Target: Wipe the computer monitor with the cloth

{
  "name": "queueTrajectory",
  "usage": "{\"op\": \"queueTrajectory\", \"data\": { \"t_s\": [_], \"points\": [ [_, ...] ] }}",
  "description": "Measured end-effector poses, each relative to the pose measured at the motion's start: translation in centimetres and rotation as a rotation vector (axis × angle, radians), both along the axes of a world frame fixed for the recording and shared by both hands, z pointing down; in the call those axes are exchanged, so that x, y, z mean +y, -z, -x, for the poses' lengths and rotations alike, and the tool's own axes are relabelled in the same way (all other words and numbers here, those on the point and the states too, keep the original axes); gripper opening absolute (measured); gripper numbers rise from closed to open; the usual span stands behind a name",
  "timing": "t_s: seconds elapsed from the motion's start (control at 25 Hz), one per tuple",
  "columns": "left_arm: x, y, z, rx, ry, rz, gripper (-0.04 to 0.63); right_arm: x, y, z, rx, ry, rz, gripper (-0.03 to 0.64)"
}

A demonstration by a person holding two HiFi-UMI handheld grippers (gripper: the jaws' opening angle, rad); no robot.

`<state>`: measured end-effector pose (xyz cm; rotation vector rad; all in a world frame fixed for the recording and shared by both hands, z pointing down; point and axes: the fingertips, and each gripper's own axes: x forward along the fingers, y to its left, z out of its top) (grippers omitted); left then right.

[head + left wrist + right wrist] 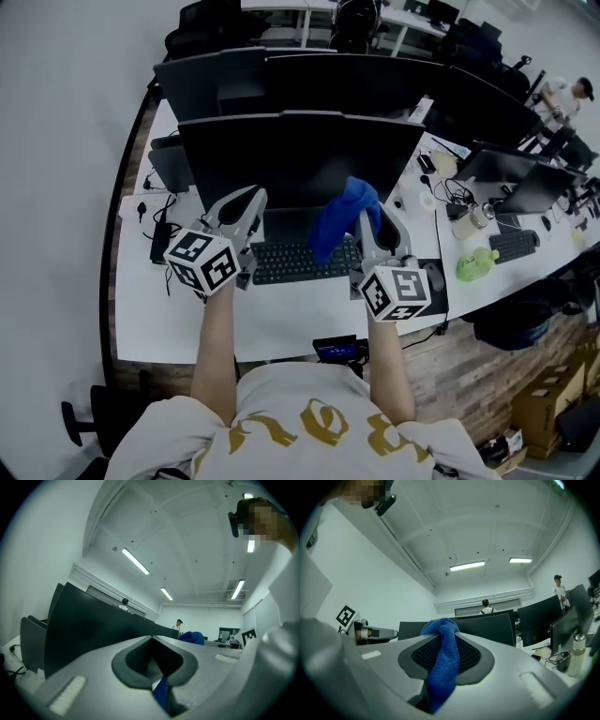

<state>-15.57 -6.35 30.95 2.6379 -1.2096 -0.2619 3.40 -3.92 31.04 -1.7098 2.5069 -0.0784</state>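
We pinched a crumpled blue cloth (343,212) in the right gripper (367,221), with a wide black monitor (281,159) just beyond its fingers (501,667) and a black keyboard (291,262) beneath. The left gripper's (251,201) fingers (93,667) pressed together.

cloth (443,667): lower end sinks between the jaws of the right gripper (444,641) — out of sight from there on.
blue sliver (161,693): low between the closed jaws of the left gripper (153,660) — too little shows to name it.
keyboard (291,262): a stretch hidden behind the cloth hanging from the right gripper.
monitor (300,155): lower edge covered at both grippers' tips.
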Motion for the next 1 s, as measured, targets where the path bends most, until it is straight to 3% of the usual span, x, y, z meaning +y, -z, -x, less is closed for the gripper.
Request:
{"op": "queueTrajectory", "data": {
  "t_s": [0.4,0.84,1.0],
  "points": [
    [-2.8,0.3,-1.6,0.042,-0.107,-0.001,0.001,-3.7,2.7,0.6,0.018,-0.069,-0.080,0.105],
    [-6.1,2.2,0.3,0.047,-0.028,-0.038,0.001,-7.3,6.2,1.4,-0.101,-0.011,-0.148,0.106],
    [-7.0,2.7,0.3,0.031,-0.009,-0.048,0.001,-9.1,7.6,2.7,-0.083,0.017,-0.179,0.106]
  ]
}}
